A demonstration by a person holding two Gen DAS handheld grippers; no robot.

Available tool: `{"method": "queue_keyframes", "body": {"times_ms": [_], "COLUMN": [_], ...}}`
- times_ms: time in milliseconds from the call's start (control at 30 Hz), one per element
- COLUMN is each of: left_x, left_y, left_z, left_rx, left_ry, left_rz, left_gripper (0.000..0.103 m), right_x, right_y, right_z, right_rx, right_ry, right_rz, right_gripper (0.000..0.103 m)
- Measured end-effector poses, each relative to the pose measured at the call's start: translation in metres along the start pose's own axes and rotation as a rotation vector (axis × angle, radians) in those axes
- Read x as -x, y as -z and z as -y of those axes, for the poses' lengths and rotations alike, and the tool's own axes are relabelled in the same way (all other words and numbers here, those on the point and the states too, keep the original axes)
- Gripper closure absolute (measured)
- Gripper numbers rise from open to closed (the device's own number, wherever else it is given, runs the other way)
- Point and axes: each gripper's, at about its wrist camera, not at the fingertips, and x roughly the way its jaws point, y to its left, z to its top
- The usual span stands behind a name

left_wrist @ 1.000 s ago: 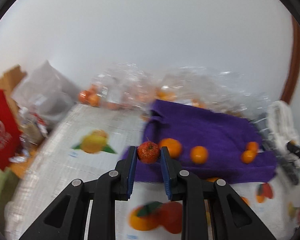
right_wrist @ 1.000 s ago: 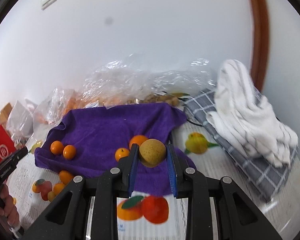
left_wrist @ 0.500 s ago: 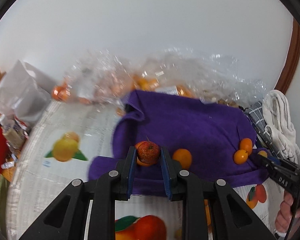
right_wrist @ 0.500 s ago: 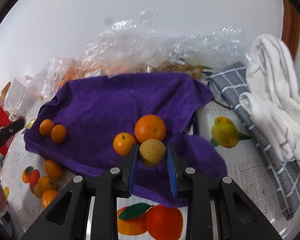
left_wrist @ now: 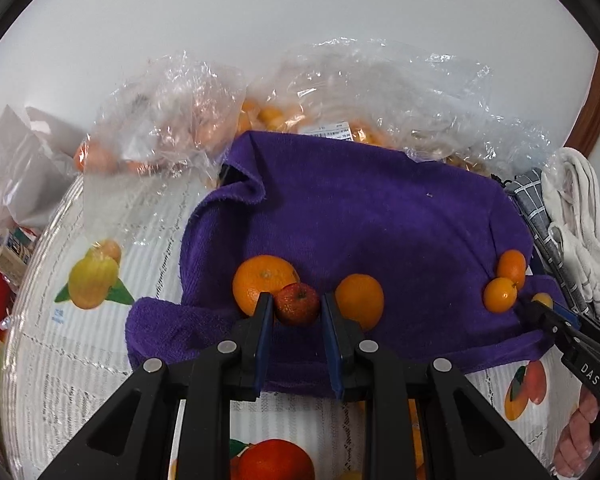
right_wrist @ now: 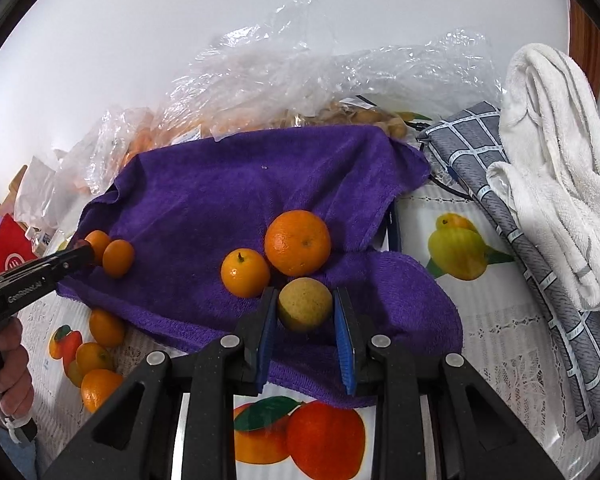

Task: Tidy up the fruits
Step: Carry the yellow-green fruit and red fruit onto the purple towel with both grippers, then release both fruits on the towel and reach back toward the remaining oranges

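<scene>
A purple towel [left_wrist: 360,216] lies on the table and also shows in the right wrist view [right_wrist: 228,188]. My left gripper [left_wrist: 296,310] is shut on a small red apple [left_wrist: 298,304] low over the towel's near left part, between a large orange [left_wrist: 262,286] and a smaller orange [left_wrist: 360,300]. My right gripper [right_wrist: 305,306] is shut on a yellow-brown round fruit [right_wrist: 305,304] just in front of a large orange [right_wrist: 298,242] and a small orange [right_wrist: 245,273]. Two kumquats [right_wrist: 114,256] lie at the towel's left edge.
Clear plastic bags of fruit [left_wrist: 300,96] lie behind the towel against the wall. A grey checked cloth [right_wrist: 540,272] and a white towel [right_wrist: 560,152] lie to the right. Several loose kumquats [right_wrist: 100,352] sit on the fruit-print tablecloth [left_wrist: 80,320] left of the towel.
Both grippers have moved forward and down over the purple towel, each still holding its fruit. The oranges on the towel now sit right beside the fingertips.
</scene>
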Motion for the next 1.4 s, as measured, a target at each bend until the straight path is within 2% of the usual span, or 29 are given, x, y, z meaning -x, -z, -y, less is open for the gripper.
{"method": "queue_keyframes", "body": {"times_ms": [133,333,433,533,567,600,667,800,867,933,1000,1167,1300,1400], "left_x": [-0.001,-0.001,-0.002,0.001,0.007,0.012,0.025,0.046,0.052,0.058,0.061,0.062,0.059,0.056], "left_y": [-0.001,-0.001,0.001,0.003,0.004,0.005,0.008,0.020,0.028,0.039,0.050,0.073,0.090,0.099], "left_z": [0.004,0.006,0.006,0.006,0.005,0.003,-0.004,-0.024,-0.035,-0.050,-0.062,-0.085,-0.097,-0.104], "left_rx": [-0.020,-0.029,-0.034,-0.043,-0.059,-0.066,-0.067,-0.043,-0.026,0.003,0.026,0.033,0.031,0.026], "left_ry": [-0.009,0.003,0.032,0.052,0.039,0.030,0.030,0.028,0.037,0.024,0.017,0.003,-0.013,-0.008], "left_rz": [-0.007,-0.014,-0.032,-0.051,-0.042,-0.031,0.004,0.039,0.052,0.079,0.078,0.029,0.005,-0.013], "left_gripper": [0.080,0.080,0.080,0.076,0.070,0.061,0.051,0.049,0.049,0.049,0.049,0.049,0.049,0.049], "right_x": [0.004,0.009,0.013,0.022,0.025,0.030,0.037,0.046,0.050,0.053,0.054,0.059,0.059,0.049], "right_y": [0.000,0.006,0.009,0.010,0.010,0.009,0.008,0.012,0.017,0.024,0.031,0.048,0.063,0.071], "right_z": [0.001,-0.007,-0.010,-0.011,-0.012,-0.013,-0.017,-0.025,-0.031,-0.038,-0.046,-0.072,-0.105,-0.121], "right_rx": [-0.013,0.028,0.046,0.042,0.035,0.025,0.018,-0.004,-0.010,-0.009,-0.008,0.025,0.114,0.149], "right_ry": [-0.037,0.016,0.020,0.015,0.022,0.038,0.076,0.098,0.088,0.081,0.076,0.018,-0.057,-0.059], "right_rz": [0.000,0.032,0.057,0.084,0.095,0.111,0.104,0.053,0.048,0.041,0.035,0.013,0.030,0.017], "right_gripper": [0.065,0.065,0.065,0.065,0.065,0.065,0.065,0.065,0.063,0.051,0.046,0.046,0.041,0.041]}}
